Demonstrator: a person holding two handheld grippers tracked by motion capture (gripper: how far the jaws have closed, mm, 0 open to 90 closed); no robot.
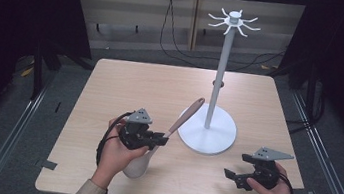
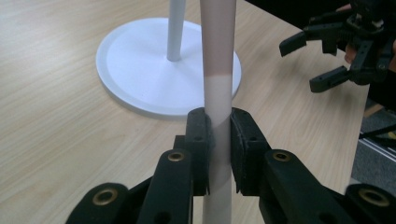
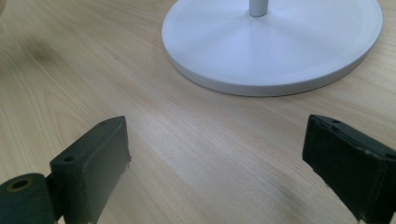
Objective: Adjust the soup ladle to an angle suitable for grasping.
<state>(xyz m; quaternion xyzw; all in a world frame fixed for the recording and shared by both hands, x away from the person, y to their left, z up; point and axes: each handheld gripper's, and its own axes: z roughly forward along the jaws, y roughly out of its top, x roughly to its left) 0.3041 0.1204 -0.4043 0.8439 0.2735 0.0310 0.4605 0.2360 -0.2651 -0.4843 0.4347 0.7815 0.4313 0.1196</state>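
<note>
Left claw [image 2: 219, 144] is clamped on the pale lower handle of a spatula [image 1: 183, 118], whose brown end slants up toward the white stand's [image 1: 207, 132] round base near the counter [image 1: 136, 87] middle. Right claw [image 3: 217, 154] hangs with jaws spread wide and nothing between them, low over bare wood by the near right edge, just beside the base rim.

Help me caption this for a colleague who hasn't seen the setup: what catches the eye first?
The tall white stand with hooks on top rises from a round base at mid-table. In front of it, the left gripper is clamped on a long-handled utensil in a white holder. The right gripper is open over bare wood.
</note>
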